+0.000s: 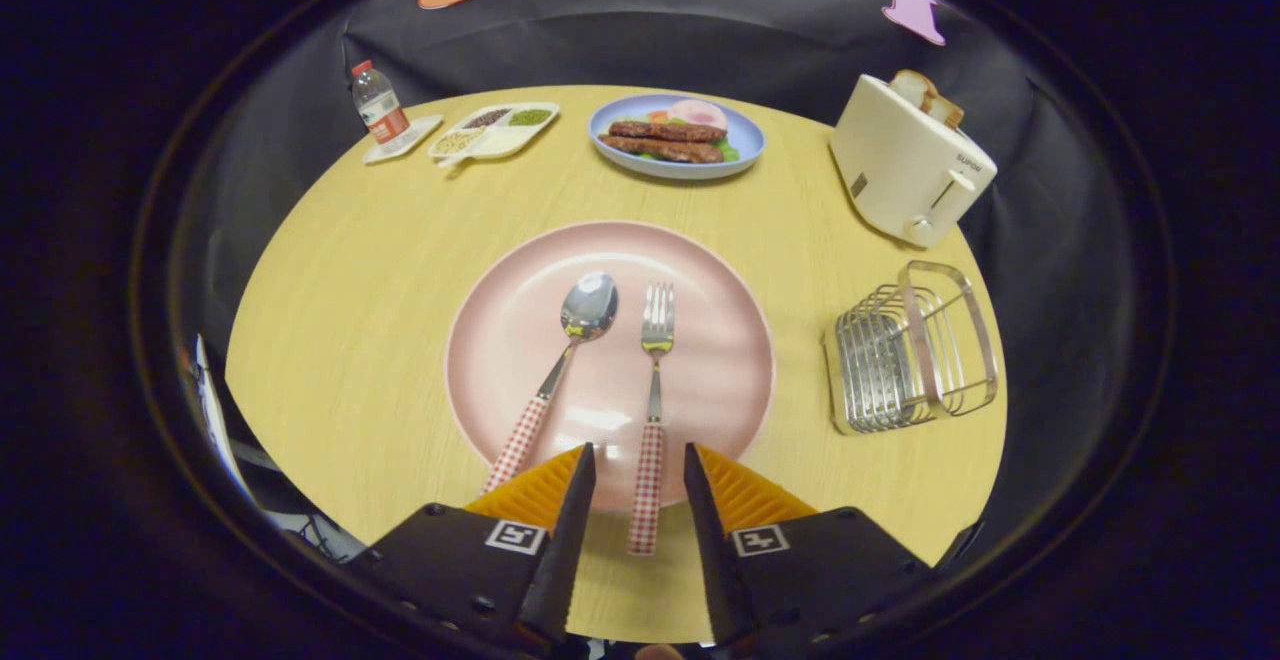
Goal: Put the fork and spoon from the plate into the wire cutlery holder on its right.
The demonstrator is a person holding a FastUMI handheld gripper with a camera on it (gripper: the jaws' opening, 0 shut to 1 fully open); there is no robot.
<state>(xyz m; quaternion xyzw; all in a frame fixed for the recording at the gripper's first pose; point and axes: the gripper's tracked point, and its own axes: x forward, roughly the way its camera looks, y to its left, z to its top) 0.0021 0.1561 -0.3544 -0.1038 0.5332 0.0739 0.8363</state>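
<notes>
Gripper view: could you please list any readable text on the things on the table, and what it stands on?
Toaster: small brand mark on its side, too blurred to read.
Bottle: label too small to read.
Gripper: square coded markers, no words; jaws open, fork handle between them.

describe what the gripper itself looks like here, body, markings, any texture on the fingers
The gripper has two wedge-shaped fingers that taper toward their tips, with ribbed outer faces and fine serrations along their inner edges. Each sits on a bulky black angular block. Both blocks carry a square white tag with a black coded pattern, and small round screw holes dot the left block.
</notes>
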